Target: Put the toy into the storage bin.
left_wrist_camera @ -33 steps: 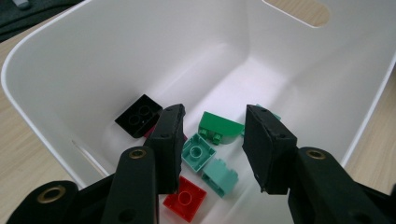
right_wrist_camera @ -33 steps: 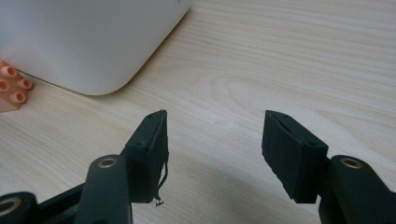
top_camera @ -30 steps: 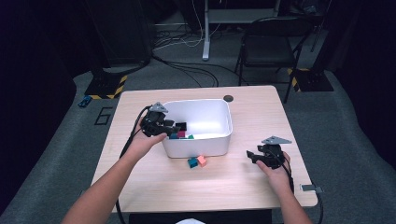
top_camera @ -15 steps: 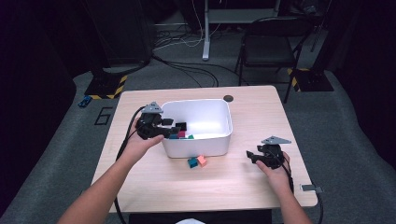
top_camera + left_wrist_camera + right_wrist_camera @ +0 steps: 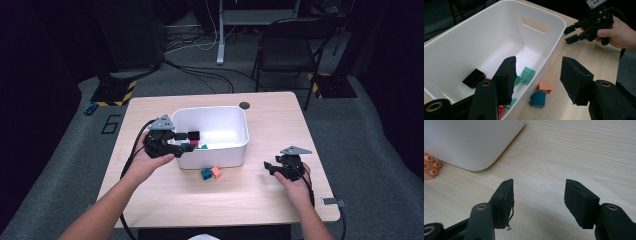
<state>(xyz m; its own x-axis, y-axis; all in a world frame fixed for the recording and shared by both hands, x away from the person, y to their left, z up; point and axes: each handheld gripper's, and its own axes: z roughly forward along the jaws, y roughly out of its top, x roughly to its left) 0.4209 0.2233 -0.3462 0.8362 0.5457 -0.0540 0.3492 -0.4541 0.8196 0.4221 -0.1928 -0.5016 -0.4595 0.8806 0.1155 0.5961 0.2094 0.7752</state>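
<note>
My left tool point(image 5: 175, 143) hangs over the near-left rim of the white bin point(image 5: 240, 131); its jaws have just been opening and stand apart with nothing between them. My right tool point(image 5: 272, 167) rests on the counter point(image 5: 260, 195), jaws apart and empty. Two bricks lie on the counter against the bin's front wall: a teal brick point(image 5: 538, 99) and an orange brick point(image 5: 545, 86), touching each other. I judge them light, rigid plastic, a bit slick; I would pinch across the flat sides, not the studs. The bin wall crowds them behind, but the counter in front is open for an approach.
</note>
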